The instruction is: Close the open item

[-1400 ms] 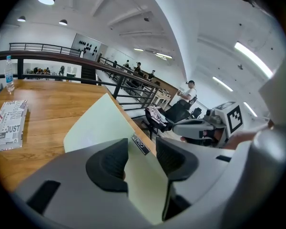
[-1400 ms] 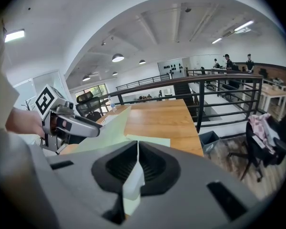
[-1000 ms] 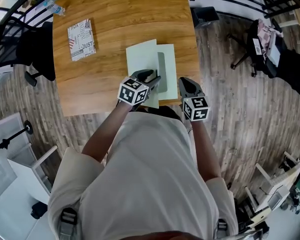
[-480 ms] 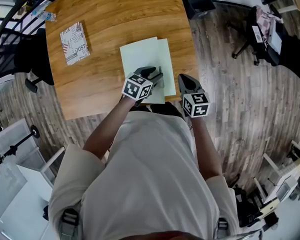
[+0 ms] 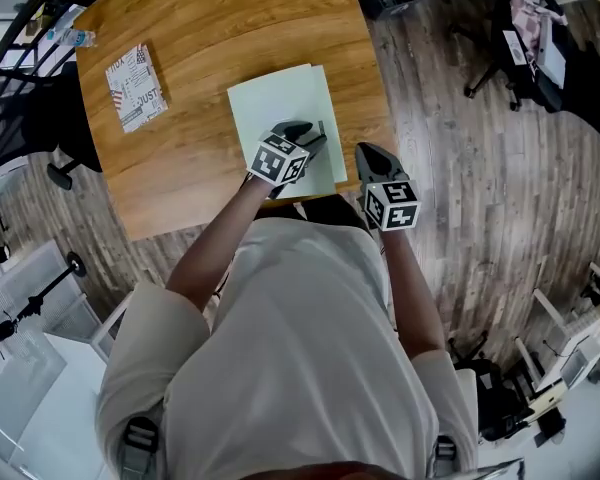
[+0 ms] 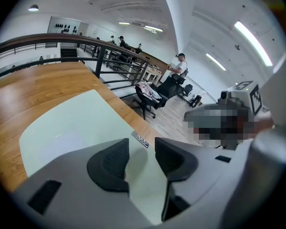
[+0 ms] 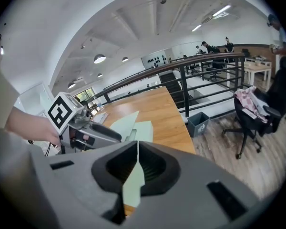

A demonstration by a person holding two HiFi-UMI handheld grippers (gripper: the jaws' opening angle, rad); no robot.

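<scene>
A pale green folder [image 5: 275, 108] lies flat near the surface's [image 5: 230, 28] near edge, towards its right corner. The left hand-held gripper [image 5: 305, 133] hovers over the folder's near part, jaws apart and empty. The right hand-held gripper [image 5: 365, 153] is clamped on the folder's thin right edge.

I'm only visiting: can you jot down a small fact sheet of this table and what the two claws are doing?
Surface: wooden table
Main item: pale green folder, lying flat, top layer slightly offset from the one beneath
Left claw: jaws apart, poised over the folder
Right claw: jaws together, beside the folder's right edge, nothing visibly held
Also present: patterned booklet, left side, apart from the folder
</scene>
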